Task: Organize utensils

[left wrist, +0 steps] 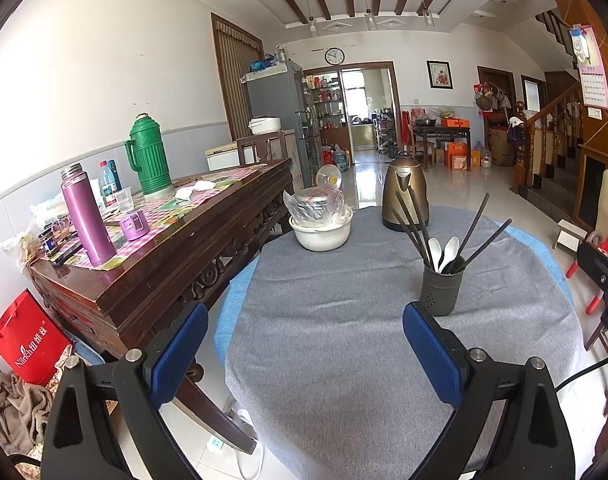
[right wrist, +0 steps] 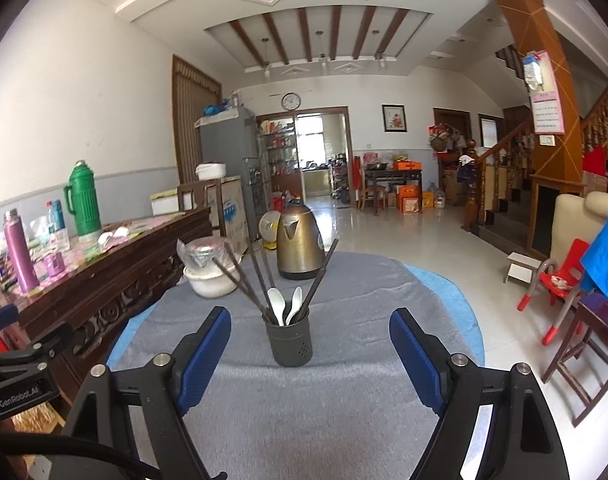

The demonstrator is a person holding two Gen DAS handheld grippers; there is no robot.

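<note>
Right wrist view: the right gripper (right wrist: 310, 344) and left gripper (left wrist: 304, 340) are held wide apart, empty, before the utensil holder (right wrist: 289, 340) filled with chopsticks (right wrist: 260, 276) and spoons (right wrist: 277, 304).

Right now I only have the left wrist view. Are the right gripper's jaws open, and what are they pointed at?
Observer: The right gripper has its jaws wide open and holds nothing.
Operator: What is it lined up with?
Observer: The dark utensil holder stands upright between the two blue pads in the picture, a little left of centre. It is farther along the table and neither pad touches it.
Operator: Anything on the floor to its right?
Observer: A dark wooden stool with a purple seat stands just off the table's right edge.
</note>
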